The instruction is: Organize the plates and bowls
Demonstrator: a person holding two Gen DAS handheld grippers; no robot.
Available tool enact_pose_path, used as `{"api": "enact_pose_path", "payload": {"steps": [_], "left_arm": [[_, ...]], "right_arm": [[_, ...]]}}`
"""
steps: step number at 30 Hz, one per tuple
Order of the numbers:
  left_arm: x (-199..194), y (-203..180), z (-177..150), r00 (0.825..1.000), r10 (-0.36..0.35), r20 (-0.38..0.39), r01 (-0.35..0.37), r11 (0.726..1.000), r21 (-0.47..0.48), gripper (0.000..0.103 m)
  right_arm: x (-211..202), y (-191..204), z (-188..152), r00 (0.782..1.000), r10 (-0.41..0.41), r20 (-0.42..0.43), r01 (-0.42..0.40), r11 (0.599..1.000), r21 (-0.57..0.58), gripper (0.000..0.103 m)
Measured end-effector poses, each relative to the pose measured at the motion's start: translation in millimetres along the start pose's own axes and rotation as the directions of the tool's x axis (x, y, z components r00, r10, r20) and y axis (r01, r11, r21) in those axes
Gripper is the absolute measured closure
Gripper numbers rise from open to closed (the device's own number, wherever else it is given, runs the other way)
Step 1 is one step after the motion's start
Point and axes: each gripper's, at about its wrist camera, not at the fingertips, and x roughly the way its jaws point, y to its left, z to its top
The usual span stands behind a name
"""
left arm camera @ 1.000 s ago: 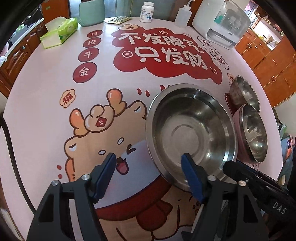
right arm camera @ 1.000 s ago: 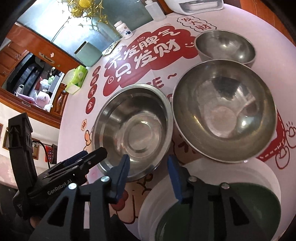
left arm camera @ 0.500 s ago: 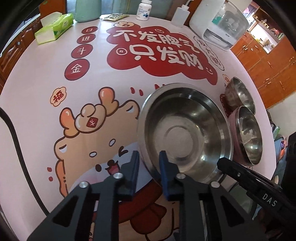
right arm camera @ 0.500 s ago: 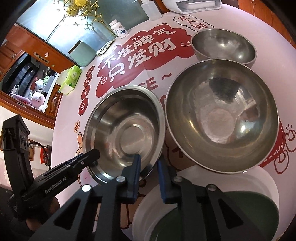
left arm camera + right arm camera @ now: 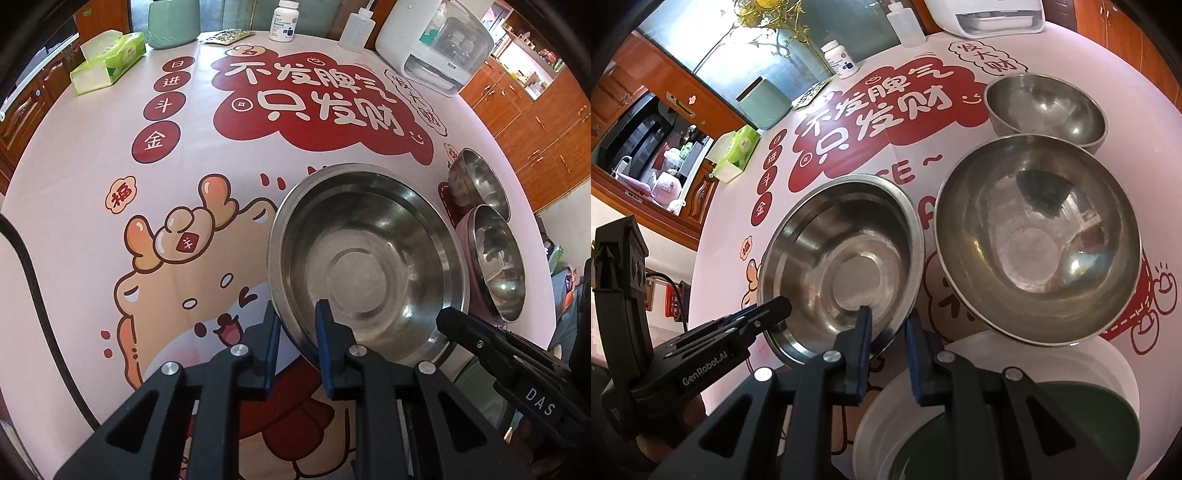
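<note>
From the left wrist camera, the left gripper (image 5: 295, 325) is clenched on the near rim of a wide, shallow steel basin (image 5: 369, 269), one blue finger outside the wall and one inside. The basin sits on a round table (image 5: 74, 192) covered with a pink cartoon cloth. To its right stand a medium steel bowl (image 5: 498, 262) and, farther back, a small steel bowl (image 5: 480, 181). The right gripper's black body enters at lower right, beside the basin. A tissue pack (image 5: 107, 62) and a white appliance (image 5: 436, 48) line the far edge. From the right wrist camera, the right gripper (image 5: 886, 328) grips the same basin (image 5: 842, 258) at its near right rim, fingers straddling the wall. The medium bowl (image 5: 1038, 236) lies just beside it, the small bowl (image 5: 1045, 107) beyond. Below the fingers, a green bowl (image 5: 1015, 432) rests in a white plate (image 5: 1108, 362).
</note>
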Motion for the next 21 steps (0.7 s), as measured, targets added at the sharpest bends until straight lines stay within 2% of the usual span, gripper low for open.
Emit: {"api": "enact_pose_path", "payload": {"steps": [13, 21], "left_arm": [[-29.2, 4.8, -13.4, 0.999, 0.019, 0.029, -0.019, 1.000, 0.009, 0.085], [-57.8, 4.4, -30.9, 0.997, 0.028, 0.076, -0.030, 0.999, 0.017, 0.085]], "right_arm": [[-17.3, 15.6, -10.1, 0.999, 0.027, 0.034, -0.025, 0.998, -0.066, 0.086], [-36.0, 25.6, -23.7, 0.997, 0.048, 0.061, -0.041, 0.994, -0.105, 0.085]]}}
